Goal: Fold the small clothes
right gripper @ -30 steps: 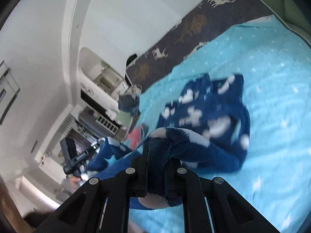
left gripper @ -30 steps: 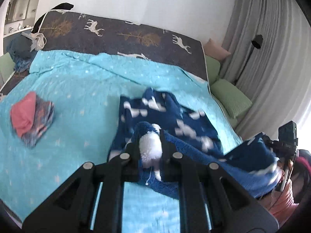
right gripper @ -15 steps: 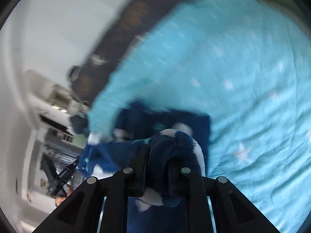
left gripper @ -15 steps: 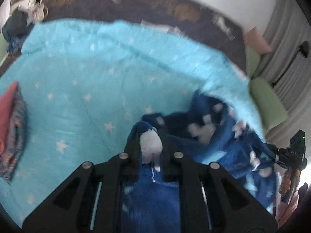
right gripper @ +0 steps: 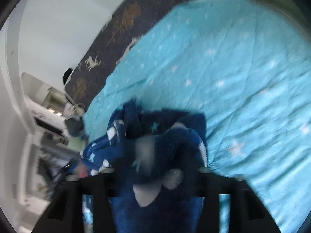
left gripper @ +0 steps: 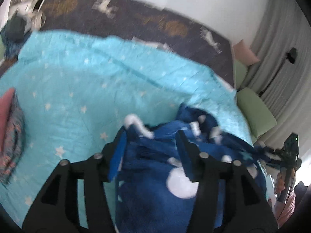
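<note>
A fuzzy dark blue piece of clothing with white blobs and little pale stars (left gripper: pixel 155 174) lies bunched up on a bright turquoise bed cover with small white stars (left gripper: pixel 87 81). It sits at the near edge of the bed, close to both cameras.

The black left gripper (left gripper: pixel 151 137) points down at the blue cloth. Its jaws are opening. The cloth lies between the two fingers, and the fingers stand apart on each side of it, so they do not pinch it. One white edge of the cloth pokes up just beyond the left finger.

The black right gripper (right gripper: pixel 155 167) also points down at the same blue cloth (right gripper: pixel 165 145). Its jaws are opening too. The cloth is heaped up between the fingers and hides most of them. This picture is blurry, but the fingers look spread wide with the cloth loose between them.

In the left camera, the right gripper (left gripper: pixel 289 155) shows at the far right edge, at the other end of the blue cloth.

A small stack of folded clothes, pink on top and patterned below (left gripper: pixel 9 136), rests on the turquoise cover far to the left, well apart from the blue cloth. A dark brown blanket with white deer and golden trees (left gripper: pixel 136 19) lies beyond the cover. Pale green cushions (left gripper: pixel 254 114) sit by grey curtains (left gripper: pixel 281 48).
</note>
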Demonstrator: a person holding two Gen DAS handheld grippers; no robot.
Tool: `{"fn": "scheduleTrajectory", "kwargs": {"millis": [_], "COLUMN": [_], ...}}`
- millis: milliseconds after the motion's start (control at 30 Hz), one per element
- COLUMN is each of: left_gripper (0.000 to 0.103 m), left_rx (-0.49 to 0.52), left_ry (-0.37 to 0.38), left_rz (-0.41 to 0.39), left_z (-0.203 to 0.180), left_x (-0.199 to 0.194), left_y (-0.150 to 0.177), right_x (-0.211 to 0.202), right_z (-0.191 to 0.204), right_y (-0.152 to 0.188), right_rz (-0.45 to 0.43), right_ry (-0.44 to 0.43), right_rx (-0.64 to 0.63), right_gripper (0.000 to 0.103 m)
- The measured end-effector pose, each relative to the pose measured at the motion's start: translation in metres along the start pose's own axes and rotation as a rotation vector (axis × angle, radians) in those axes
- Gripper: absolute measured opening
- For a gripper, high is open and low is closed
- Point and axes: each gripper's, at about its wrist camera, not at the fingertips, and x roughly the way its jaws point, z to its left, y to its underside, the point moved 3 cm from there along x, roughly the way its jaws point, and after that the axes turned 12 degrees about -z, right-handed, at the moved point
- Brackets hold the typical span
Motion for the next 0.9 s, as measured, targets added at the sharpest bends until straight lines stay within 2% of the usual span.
{"fn": "scheduleTrajectory", "kwargs": {"millis": [33, 67, 133, 200, 300, 400, 500, 600, 700, 800, 867, 900], "left_gripper": [0.062, 0.063, 0.063, 0.063, 0.063, 0.063, 0.063, 0.063, 0.063, 0.063, 0.065, 0.068], "left_rx": [0.017, 0.033, 0.079, 0.118, 0.190, 0.274, 0.392, 0.422, 0.393, 0.378, 0.328, 0.268], "left_ry": [0.016, 0.037, 0.099, 0.154, 0.219, 0.232, 0.172, 0.155, 0.134, 0.044, -0.018, -0.006], "left_rz": [-0.016, -0.026, -0.019, 0.020, 0.134, 0.223, 0.361, 0.356, 0.290, 0.236, 0.269, 0.310], "left_z": [-0.005, -0.011, -0.026, -0.038, -0.063, -0.078, -0.086, -0.091, -0.092, -0.079, -0.059, -0.046], "left_x": [-0.008, -0.015, -0.027, -0.030, -0.017, 0.007, 0.051, 0.078, 0.105, 0.142, 0.167, 0.182], "left_y": [-0.003, -0.004, -0.002, 0.007, 0.035, 0.062, 0.093, 0.083, 0.053, 0.038, 0.047, 0.060], "right_x": [-0.012, -0.024, -0.036, -0.036, -0.017, 0.010, 0.045, 0.075, 0.092, 0.117, 0.137, 0.149], "right_z": [0.007, 0.017, 0.037, 0.064, 0.094, 0.114, 0.116, 0.114, 0.118, 0.109, 0.085, 0.063], "right_y": [-0.001, -0.002, 0.003, 0.020, 0.053, 0.085, 0.105, 0.106, 0.080, 0.038, 0.017, 0.010], "right_rz": [-0.053, -0.098, -0.113, -0.053, 0.066, 0.165, 0.250, 0.290, 0.236, 0.114, 0.092, 0.115], "right_ry": [0.034, 0.059, 0.044, -0.003, -0.023, -0.011, 0.050, 0.093, 0.118, 0.202, 0.267, 0.285], "right_rx": [-0.035, -0.081, -0.173, -0.299, -0.463, -0.599, -0.707, -0.784, -0.805, -0.784, -0.704, -0.609], "right_gripper": [0.077, 0.077, 0.077, 0.077, 0.077, 0.076, 0.076, 0.076, 0.076, 0.076, 0.076, 0.076]}}
